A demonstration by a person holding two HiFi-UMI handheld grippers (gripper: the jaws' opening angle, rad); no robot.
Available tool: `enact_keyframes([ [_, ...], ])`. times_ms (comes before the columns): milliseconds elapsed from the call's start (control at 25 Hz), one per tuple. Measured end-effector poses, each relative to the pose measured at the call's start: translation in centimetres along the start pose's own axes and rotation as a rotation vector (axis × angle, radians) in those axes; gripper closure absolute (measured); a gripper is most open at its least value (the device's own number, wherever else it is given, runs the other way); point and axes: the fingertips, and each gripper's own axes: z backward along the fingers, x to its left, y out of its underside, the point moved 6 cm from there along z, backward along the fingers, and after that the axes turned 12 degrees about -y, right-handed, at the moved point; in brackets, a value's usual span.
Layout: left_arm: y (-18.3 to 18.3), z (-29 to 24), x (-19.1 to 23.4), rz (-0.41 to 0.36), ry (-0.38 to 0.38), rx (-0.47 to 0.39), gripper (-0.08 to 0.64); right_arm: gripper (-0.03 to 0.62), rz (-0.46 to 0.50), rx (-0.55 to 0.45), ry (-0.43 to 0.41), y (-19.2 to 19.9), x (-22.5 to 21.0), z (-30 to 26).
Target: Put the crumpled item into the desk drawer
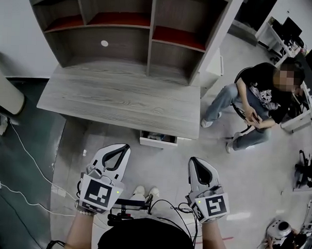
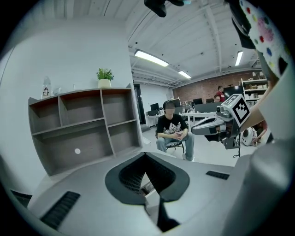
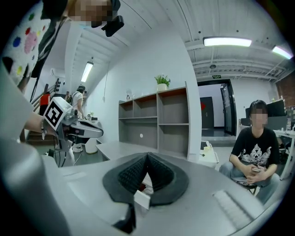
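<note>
The grey wooden desk (image 1: 121, 102) with its shelf unit (image 1: 134, 27) stands ahead of me. Its white drawer (image 1: 158, 139) sticks out slightly under the front edge, with small things inside that I cannot make out. No crumpled item shows clearly in any view. My left gripper (image 1: 125, 147) and right gripper (image 1: 193, 162) hover side by side over the floor in front of the drawer. Both are shut with nothing between the jaws. In the left gripper view the left gripper (image 2: 146, 154) has its pads together, and so does the right gripper (image 3: 148, 155) in its own view.
A person (image 1: 260, 97) sits on a chair to the right of the desk. White cables (image 1: 25, 157) trail over the dark floor at the left. A small potted plant (image 2: 104, 77) tops the shelf unit. A white round device (image 1: 280, 230) lies at the lower right.
</note>
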Motion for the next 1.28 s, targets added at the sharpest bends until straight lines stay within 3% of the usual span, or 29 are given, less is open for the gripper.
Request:
enact_keyframes([
  [520, -0.4, 0.7, 0.9, 0.054, -0.016, -0.013, 0.554, 0.583, 0.031, -0.017, -0.038, -1.5, 0.4, -0.7],
  [1280, -0.3, 0.3, 0.7, 0.041, -0.008, -0.007, 0.554, 0.583, 0.023, -0.018, -0.044, -1.5, 0.4, -1.4],
])
